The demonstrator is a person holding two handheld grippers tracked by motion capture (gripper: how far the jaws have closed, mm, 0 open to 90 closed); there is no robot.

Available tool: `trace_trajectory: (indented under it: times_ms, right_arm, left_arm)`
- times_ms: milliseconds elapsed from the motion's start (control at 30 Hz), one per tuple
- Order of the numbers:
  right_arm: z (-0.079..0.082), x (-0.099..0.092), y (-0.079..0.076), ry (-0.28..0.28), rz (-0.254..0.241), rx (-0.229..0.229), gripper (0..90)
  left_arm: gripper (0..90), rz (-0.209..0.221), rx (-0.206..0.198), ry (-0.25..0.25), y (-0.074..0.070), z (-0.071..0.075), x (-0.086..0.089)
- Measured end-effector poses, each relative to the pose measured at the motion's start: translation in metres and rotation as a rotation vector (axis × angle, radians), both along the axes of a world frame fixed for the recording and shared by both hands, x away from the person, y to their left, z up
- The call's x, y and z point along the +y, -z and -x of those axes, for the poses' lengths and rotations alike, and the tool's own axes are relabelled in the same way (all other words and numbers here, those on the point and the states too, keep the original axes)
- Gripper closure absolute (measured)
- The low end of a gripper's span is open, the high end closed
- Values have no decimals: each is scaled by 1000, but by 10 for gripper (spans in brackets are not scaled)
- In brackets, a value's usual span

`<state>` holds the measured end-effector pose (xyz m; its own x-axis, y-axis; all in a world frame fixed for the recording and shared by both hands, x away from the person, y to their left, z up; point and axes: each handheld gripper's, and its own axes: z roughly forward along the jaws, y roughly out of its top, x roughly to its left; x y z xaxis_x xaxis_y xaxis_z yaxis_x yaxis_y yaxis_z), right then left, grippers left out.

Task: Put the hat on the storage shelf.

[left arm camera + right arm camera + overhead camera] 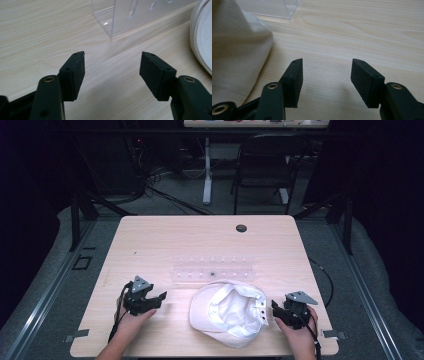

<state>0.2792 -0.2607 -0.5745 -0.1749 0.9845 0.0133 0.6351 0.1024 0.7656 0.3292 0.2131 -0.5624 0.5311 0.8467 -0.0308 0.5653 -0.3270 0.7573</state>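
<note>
White cap covers the near edge of the clear plastic rack; small dark speck on rack too small to identify. Cap cut off at right edge in left gripper view, at left edge in right gripper view. Forearms cropped by bottom edge in high view.

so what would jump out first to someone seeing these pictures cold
A white cap lies upside down at the near middle of the wooden table, bright against the dark room. Just behind it stands a clear plastic rack. The left gripper and right gripper flank the cap, each held in a hand, fingers open and holding nothing.
</note>
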Motion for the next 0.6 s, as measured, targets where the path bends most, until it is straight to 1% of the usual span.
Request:
trace_trajectory:
  times_ms: [33, 100, 167, 200, 267, 333, 367, 433, 500, 533, 600]
  right_arm:
    - [1, 0, -1, -1, -9, 0, 434]
    - [2, 0, -3, -9, -20, 11, 445]
    - [4, 0, -6, -9, -27, 8, 453]
    - [4, -1, -7, -13, -34, 17, 460]
    - [4, -1, -10, -21, -61, 43, 460]
    - [3, -1, -13, -36, -63, 75, 461]
    - [2, -1, -14, -46, -62, 102, 465]
    - [1, -1, -16, -63, -68, 135, 461]
    - [0, -2, -19, -77, -59, 160, 461]
    - [0, -3, -21, -75, -63, 179, 461]
    - [-1, -6, -25, -78, -67, 191, 457]
  left_arm:
    - [401, 3, -7, 1, -1, 1, -1]
    - [402, -8, -13, 1, -2, 3, -2]
    - [411, -41, -11, 1, -3, 4, -3]
    - [414, -53, -11, 3, -4, 5, -3]
    - [421, -48, -11, 13, -4, 7, -1]
    - [421, -43, -10, 12, -4, 8, 1]
    - [421, -43, -9, 14, -5, 8, 2]
    - [428, -31, -4, 10, -4, 8, 3]
    - [433, -37, -3, 14, -5, 8, 4]
    - [435, -28, -2, 11, -5, 7, 4]
    - [442, -30, 1, 12, -4, 7, 3]
